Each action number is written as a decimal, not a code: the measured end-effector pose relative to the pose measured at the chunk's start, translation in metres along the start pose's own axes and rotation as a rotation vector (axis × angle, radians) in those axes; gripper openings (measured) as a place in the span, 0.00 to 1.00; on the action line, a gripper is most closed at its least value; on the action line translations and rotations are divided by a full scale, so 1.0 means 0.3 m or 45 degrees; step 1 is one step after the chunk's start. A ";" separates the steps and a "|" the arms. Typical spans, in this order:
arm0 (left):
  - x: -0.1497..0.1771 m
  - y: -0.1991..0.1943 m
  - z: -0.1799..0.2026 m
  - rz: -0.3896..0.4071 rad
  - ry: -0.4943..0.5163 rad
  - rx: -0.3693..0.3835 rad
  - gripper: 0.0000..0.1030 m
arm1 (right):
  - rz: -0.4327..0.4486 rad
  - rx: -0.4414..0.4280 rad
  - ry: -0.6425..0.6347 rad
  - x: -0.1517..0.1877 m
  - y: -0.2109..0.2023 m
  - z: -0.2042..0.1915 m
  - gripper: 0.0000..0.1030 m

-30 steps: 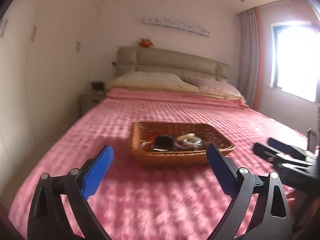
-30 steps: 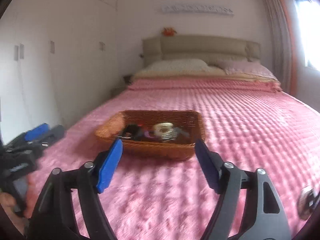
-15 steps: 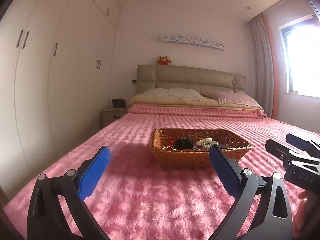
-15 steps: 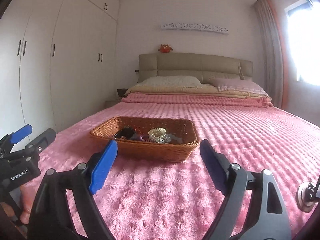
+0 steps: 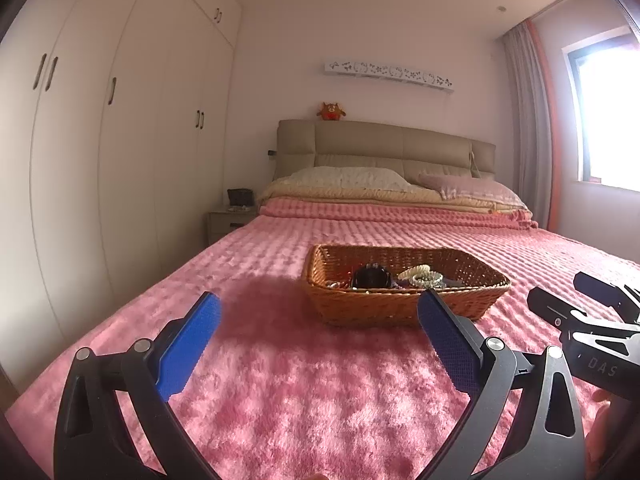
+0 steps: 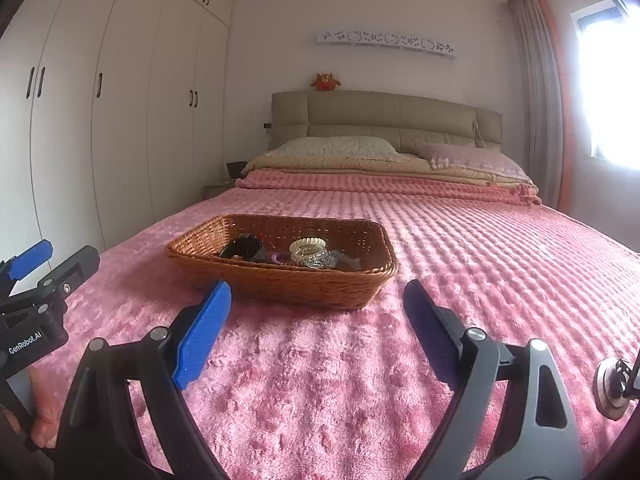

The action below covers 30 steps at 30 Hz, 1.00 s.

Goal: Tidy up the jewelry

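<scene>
A brown wicker basket [image 5: 400,308] sits mid-bed on the pink blanket. It holds a black item [image 5: 372,276], a cream coil bracelet [image 5: 416,270] and other small pieces. My left gripper [image 5: 318,299] hovers open just short of the basket's near wall, with nothing between its blue pads. In the right wrist view the basket [image 6: 288,284] shows the black item [image 6: 244,246], a cream coil [image 6: 308,246], a purple ring [image 6: 280,258] and a clear beaded bracelet [image 6: 320,260]. My right gripper [image 6: 317,286] is in front of the basket, its jaws opening and empty.
The pink plush blanket [image 5: 320,380] covers the whole bed. Pillows [image 5: 348,178] and a beige headboard [image 5: 384,140] lie at the far end. White wardrobes [image 5: 120,140] line the left wall, beside a nightstand [image 5: 230,220]. A bright window [image 5: 608,120] is on the right.
Both grippers have sunk toward the blanket and levelled out, so the basket now looks flatter and more of the room shows. The right jaws have spread slightly wider.
</scene>
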<state>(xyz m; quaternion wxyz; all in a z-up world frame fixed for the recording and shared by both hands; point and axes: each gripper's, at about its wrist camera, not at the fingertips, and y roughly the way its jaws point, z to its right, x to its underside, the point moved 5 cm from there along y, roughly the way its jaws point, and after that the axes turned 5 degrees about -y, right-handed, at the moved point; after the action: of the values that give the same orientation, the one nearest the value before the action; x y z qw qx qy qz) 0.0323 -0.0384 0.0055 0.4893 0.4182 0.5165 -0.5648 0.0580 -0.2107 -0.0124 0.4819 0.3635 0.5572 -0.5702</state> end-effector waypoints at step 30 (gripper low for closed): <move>0.001 0.019 0.007 -0.029 0.009 0.001 0.93 | -0.025 0.022 -0.029 0.013 0.019 -0.019 0.86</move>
<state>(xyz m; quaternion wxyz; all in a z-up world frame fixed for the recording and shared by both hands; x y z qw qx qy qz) 0.0378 -0.0403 0.0043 0.4809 0.4143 0.5227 -0.5691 0.0618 -0.2050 -0.0184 0.4794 0.3556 0.5503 -0.5838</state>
